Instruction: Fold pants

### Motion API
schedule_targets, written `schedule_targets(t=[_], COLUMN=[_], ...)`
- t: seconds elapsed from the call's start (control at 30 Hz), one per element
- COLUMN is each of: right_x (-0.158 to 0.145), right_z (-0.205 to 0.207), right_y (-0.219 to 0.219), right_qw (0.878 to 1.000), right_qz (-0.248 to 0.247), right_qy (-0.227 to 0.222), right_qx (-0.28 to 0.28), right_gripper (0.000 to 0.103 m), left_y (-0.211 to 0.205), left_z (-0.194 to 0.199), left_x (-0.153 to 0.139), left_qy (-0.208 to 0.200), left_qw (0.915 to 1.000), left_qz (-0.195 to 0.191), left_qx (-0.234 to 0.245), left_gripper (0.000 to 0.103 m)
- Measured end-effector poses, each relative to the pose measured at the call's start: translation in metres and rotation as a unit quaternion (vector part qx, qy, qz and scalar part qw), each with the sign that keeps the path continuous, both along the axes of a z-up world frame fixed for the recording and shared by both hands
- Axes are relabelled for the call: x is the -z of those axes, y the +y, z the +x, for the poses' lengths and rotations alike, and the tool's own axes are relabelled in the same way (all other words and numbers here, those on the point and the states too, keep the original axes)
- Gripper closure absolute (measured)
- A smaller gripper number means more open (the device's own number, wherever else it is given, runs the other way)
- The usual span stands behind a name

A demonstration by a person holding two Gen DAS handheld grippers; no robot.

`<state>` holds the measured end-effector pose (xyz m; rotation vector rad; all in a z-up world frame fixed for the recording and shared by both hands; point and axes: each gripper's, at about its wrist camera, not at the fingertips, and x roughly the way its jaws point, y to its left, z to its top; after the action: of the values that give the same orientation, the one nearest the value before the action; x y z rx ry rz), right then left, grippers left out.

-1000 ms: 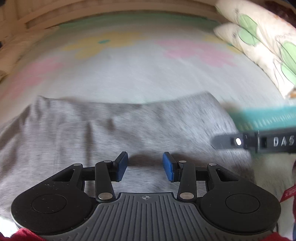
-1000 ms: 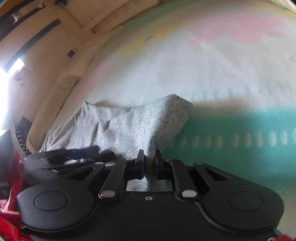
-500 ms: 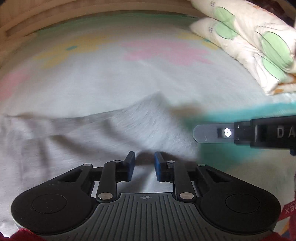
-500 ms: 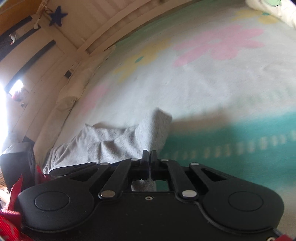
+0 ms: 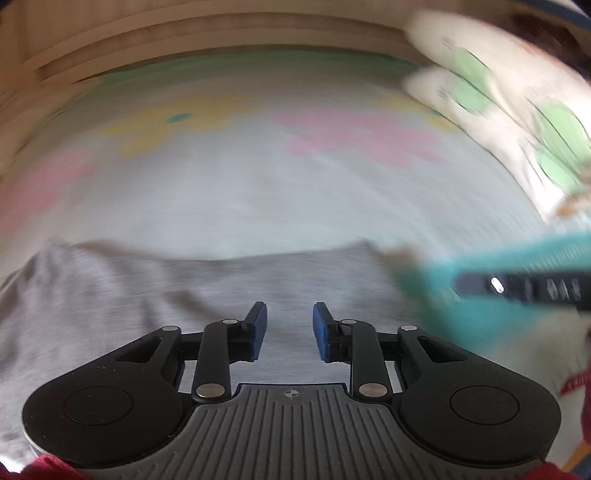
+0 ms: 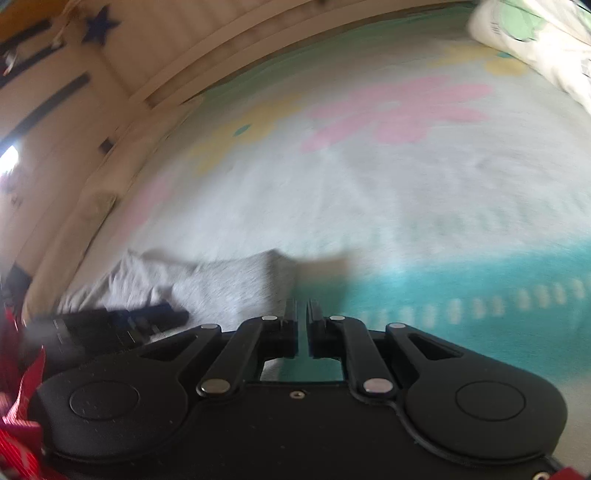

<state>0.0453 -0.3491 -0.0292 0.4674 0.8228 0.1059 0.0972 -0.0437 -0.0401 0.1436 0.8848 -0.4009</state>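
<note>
Grey knit pants [image 5: 177,295] lie rumpled on soft flowered blanket [image 5: 258,192].

You're working over a bed covered in a pale sheet [image 5: 280,192] printed with pink and yellow flowers and a broad teal band [image 6: 461,280] carrying a row of pale dashes. At your far right two cream pillows [image 5: 517,110] with green leaf shapes lie stacked against each other, blurred in both views. A light wooden slatted bed frame [image 5: 184,40] curves along the far edge. On the wall to the left hangs a dark blue star [image 6: 99,24]. Red fabric [image 6: 18,417] shows at the lower left corner.
</note>
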Motion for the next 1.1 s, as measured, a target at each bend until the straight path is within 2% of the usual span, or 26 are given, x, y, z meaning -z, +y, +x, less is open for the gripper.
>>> schedule_targets(t=[0.1, 0.17, 0.27, 0.4, 0.5, 0.6, 0.73, 0.77, 0.9, 0.93, 0.97, 1.0, 1.03, 1.07, 1.1], right_x=[-0.002, -0.003, -0.004, -0.001, 0.0, 0.001, 0.0, -0.001, 0.0, 0.0, 0.0, 0.0, 0.0, 0.0, -0.001], right_z=[0.003, 0.005, 0.008, 0.012, 0.014, 0.015, 0.015, 0.014, 0.014, 0.014, 0.015, 0.015, 0.015, 0.015, 0.015], right_y=[0.016, 0.025, 0.035, 0.043, 0.048, 0.053, 0.059, 0.06, 0.061, 0.061, 0.061, 0.061, 0.061, 0.06, 0.06], right_qw=[1.0, 0.999, 0.998, 0.997, 0.997, 0.996, 0.994, 0.994, 0.994, 0.994, 0.994, 0.994, 0.994, 0.994, 0.994], right_qz=[-0.004, -0.004, -0.008, 0.0, 0.0, -0.003, -0.007, -0.008, -0.009, -0.009, -0.01, -0.009, -0.009, -0.009, -0.009], right_qy=[-0.007, -0.013, -0.017, -0.013, -0.014, -0.014, -0.017, -0.018, -0.019, -0.018, -0.017, -0.017, -0.017, -0.018, -0.02], right_qx=[-0.026, -0.041, -0.058, -0.071, -0.082, -0.092, -0.105, -0.108, -0.112, -0.111, -0.111, -0.11, -0.109, -0.107, -0.106], right_gripper=[0.079, 0.076, 0.076, 0.076, 0.076, 0.076, 0.076, 0.076, 0.076, 0.076, 0.076, 0.076, 0.076, 0.076, 0.076], left_y=[0.04, 0.061, 0.081, 0.1, 0.104, 0.107, 0.116, 0.115, 0.102, 0.098, 0.094, 0.091, 0.089, 0.089, 0.093], left_z=[0.011, 0.016, 0.021, 0.023, 0.023, 0.025, 0.029, 0.03, 0.033, 0.033, 0.033, 0.031, 0.03, 0.029, 0.028], left_x=[-0.008, -0.009, -0.005, 0.008, 0.017, 0.028, 0.037, 0.039, 0.041, 0.04, 0.039, 0.037, 0.035, 0.032, 0.028], left_qy=[0.0, -0.008, -0.005, 0.024, 0.052, 0.074, 0.103, 0.105, 0.102, 0.103, 0.099, 0.09, 0.079, 0.071, 0.065], left_qw=[0.9991, 0.9979, 0.997, 0.9961, 0.9959, 0.9938, 0.99, 0.9896, 0.991, 0.9911, 0.9918, 0.9928, 0.9937, 0.9945, 0.9943], left_qz=[-0.024, -0.025, -0.018, -0.016, -0.01, -0.004, -0.027, -0.035, -0.055, -0.05, -0.038, -0.02, 0.001, 0.003, -0.002], left_qx=[-0.036, -0.059, -0.076, -0.083, -0.073, -0.083, -0.092, -0.091, -0.068, -0.068, -0.072, -0.076, -0.078, -0.077, -0.084], left_gripper=[0.053, 0.037, 0.035, 0.033, 0.031, 0.031, 0.029, 0.024, 0.022, 0.024, 0.041, 0.054, 0.077, 0.09, 0.095])
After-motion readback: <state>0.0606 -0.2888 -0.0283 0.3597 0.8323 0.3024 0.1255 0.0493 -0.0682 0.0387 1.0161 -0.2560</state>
